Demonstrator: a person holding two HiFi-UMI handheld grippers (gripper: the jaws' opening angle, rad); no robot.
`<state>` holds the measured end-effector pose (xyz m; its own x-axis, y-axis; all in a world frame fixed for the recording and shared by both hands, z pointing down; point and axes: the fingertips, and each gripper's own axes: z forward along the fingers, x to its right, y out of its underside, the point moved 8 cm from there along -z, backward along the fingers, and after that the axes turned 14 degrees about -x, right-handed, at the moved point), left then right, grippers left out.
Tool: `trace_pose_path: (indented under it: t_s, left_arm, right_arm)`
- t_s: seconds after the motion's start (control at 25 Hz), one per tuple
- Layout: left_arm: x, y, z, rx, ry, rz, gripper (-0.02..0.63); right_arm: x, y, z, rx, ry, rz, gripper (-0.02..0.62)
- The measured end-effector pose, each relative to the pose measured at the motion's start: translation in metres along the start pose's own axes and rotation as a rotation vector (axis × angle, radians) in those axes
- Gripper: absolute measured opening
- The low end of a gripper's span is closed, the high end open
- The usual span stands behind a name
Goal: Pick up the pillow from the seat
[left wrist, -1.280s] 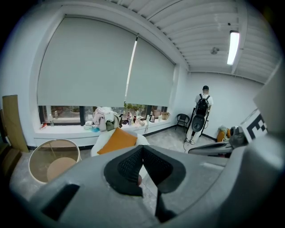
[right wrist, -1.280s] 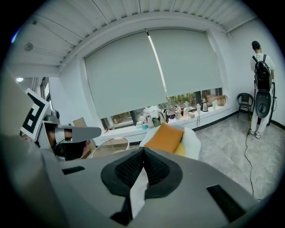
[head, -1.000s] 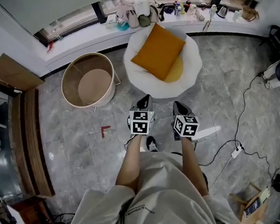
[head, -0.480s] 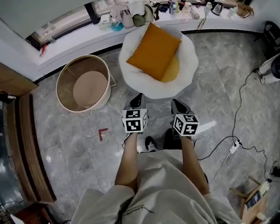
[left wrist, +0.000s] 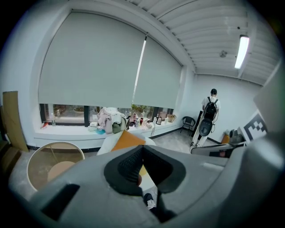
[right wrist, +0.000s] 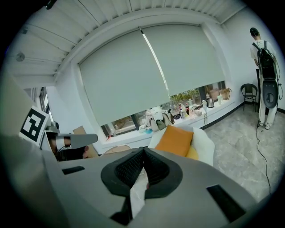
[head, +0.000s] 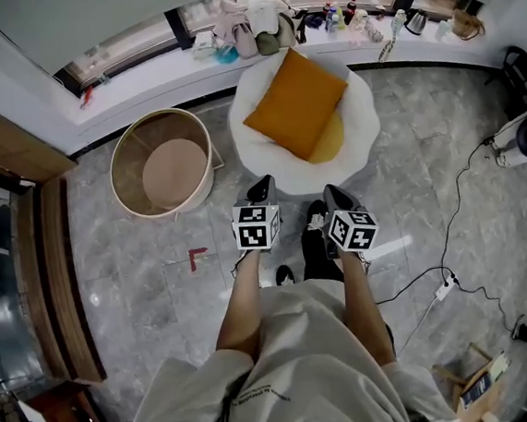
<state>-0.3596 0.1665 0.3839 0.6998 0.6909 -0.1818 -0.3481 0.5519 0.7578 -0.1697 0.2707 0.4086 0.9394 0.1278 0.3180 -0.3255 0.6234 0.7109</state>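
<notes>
While I'm standing on the grey marble floor (head: 139, 264) facing the seat (head: 363, 117), both grippers are hanging out in front of me, side by side and apart from each other. Left gripper (head: 261, 189): its fingers (left wrist: 126, 168) are sitting clenched, tips touching, gripping nothing. Right gripper (head: 334, 192): same, fingers (right wrist: 126, 171) are pressing tip to tip on nothing. The orange pillow (head: 296, 100) is lying on the round white seat, turned corner-on to me and covering most of a yellow cushion (head: 333, 138), which is peeking out at the pillow's near right edge. Neither gripper is touching the pillow. Both are pointing toward it, with the left tip hovering just short of the seat's near rim in the head view and the right one a bit further back. A round wooden tub (head: 122, 163) is sitting on the floor just left of the seat. Behind both, the window sill (head: 139, 74) is carrying bottles, bundled cloth and a kettle (head: 419, 21). A red corner mark (head: 196, 255) is showing on the floor left of the left gripper, and a white power strip (head: 447, 282) with its cable is lying to my right. A person with a backpack (right wrist: 263, 53) is standing by the far wall, back turned.
</notes>
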Motion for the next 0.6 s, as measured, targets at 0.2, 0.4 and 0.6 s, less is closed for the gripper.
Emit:
trace_pose_path:
  t_s: [0.2, 0.4, 0.6]
  left_arm:
    - [-0.002, -0.023, 0.019, -0.004, 0.003, 0.031, 0.009]
    - [-0.010, -0.047, 0.054, -0.025, 0.008, 0.039, 0.009]
    - [-0.010, -0.078, 0.085, -0.029, 0.019, 0.043, 0.009]
  right_arm:
    - [0.014, -0.020, 0.023, -0.006, -0.009, 0.025, 0.006]
    - [0.031, -0.050, 0.051, -0.014, -0.009, 0.014, 0.006]
    - [0.055, -0.081, 0.069, -0.011, -0.004, 0.041, 0.006]
